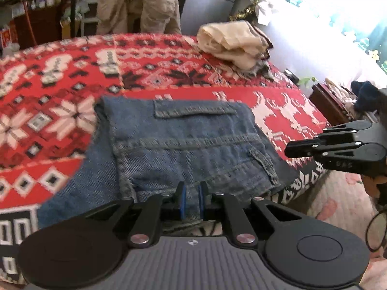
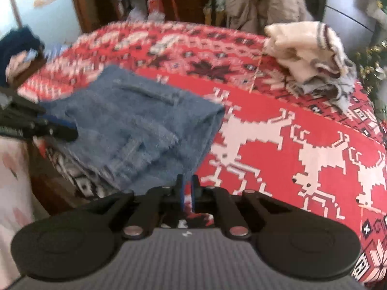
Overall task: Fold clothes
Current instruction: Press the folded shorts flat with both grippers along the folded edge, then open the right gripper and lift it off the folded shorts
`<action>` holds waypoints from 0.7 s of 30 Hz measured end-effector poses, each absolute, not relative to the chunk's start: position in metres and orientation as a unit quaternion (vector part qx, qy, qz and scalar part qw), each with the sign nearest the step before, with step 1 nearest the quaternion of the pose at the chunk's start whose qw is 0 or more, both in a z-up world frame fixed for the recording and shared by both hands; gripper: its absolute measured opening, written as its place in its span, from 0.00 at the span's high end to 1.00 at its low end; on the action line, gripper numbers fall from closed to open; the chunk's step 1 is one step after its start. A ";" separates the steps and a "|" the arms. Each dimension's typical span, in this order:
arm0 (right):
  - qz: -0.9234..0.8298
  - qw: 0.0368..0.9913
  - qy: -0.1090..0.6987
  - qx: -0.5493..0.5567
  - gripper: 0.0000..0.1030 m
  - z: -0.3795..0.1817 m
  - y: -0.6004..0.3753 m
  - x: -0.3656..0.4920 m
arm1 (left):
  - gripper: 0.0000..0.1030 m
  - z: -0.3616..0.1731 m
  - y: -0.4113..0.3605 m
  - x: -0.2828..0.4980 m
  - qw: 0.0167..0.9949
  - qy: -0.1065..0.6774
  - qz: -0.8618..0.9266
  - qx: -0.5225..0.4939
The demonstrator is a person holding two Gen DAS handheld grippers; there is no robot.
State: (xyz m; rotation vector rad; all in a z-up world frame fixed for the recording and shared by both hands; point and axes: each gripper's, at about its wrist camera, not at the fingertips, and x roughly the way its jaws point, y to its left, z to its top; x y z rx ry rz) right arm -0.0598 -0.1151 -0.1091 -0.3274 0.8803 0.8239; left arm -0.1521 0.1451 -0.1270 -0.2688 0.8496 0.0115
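Folded blue jeans (image 1: 193, 145) lie on a red patterned blanket (image 1: 60, 72), close to its near edge. My left gripper (image 1: 192, 200) is shut on the near hem of the jeans, with denim between its blue pads. The right wrist view shows the jeans (image 2: 135, 125) at left, with the left gripper (image 2: 72, 131) at their near left corner. My right gripper (image 2: 188, 194) hovers over the blanket (image 2: 290, 120) just right of the jeans. Its pads stand a narrow gap apart with nothing in it. From the left wrist view, the right gripper (image 1: 289, 149) hangs beside the jeans' right edge.
A crumpled cream garment pile (image 1: 232, 43) (image 2: 304, 50) sits at the blanket's far right. A beige coat (image 1: 137, 2) hangs behind the bed. A dark wooden box (image 1: 329, 104) and a dark blue cloth (image 1: 365, 94) stand off the right side. Pink-flowered fabric (image 1: 338, 198) lies below the near edge.
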 end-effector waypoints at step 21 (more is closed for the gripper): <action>0.371 0.833 0.391 -0.127 0.01 -0.080 -0.030 -0.074 | 0.97 -0.156 0.225 -0.154 0.887 0.419 0.089 -0.171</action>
